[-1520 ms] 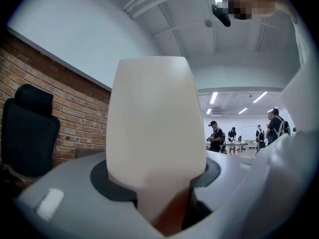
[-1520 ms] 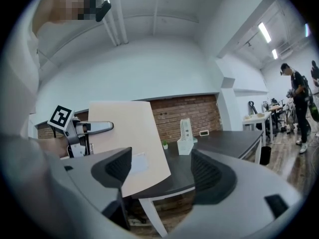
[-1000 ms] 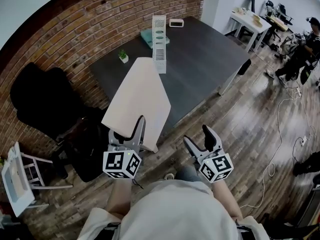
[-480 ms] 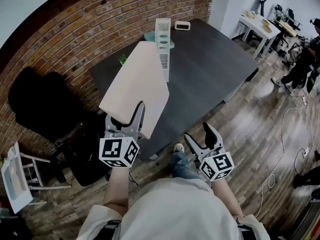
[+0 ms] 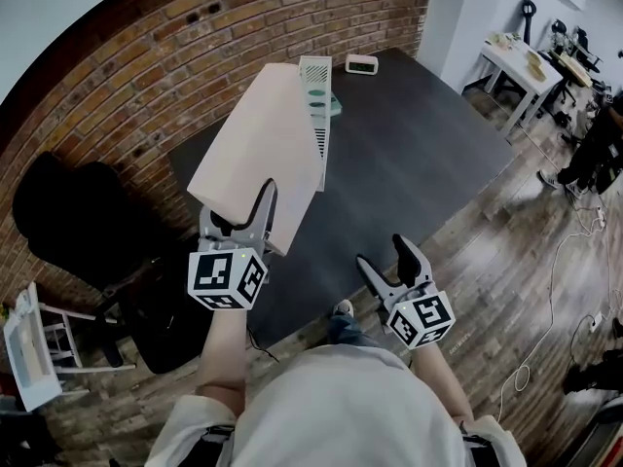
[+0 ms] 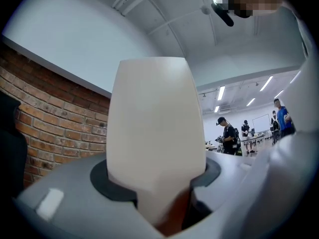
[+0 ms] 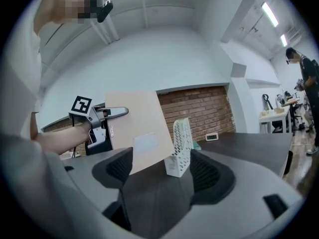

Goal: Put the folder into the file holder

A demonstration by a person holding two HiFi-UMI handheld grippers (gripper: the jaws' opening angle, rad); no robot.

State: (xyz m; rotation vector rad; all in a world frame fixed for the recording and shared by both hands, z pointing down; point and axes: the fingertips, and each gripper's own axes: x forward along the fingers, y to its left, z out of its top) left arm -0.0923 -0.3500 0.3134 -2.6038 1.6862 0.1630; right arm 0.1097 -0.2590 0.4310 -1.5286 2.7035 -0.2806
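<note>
Plainly, the folder (image 5: 263,154) is a flat, stiff sheet of pale beige card, unmarked but for a paler rectangular label (image 7: 145,142) on one face. The left gripper (image 5: 237,224) has its jaws pinched on the folder's near edge and holds it tilted in the air above the dark bench (image 5: 419,154), near the white perforated file holder (image 5: 315,90). The right gripper (image 5: 382,253) has its jaws spread, with nothing between them.

— Where does the head view look from?
— From high above, steeply down on the table (image 5: 419,154).
— And the gripper views?
— Level, along their jaws; the right one shares the file holder (image 7: 180,143) with it.
</note>
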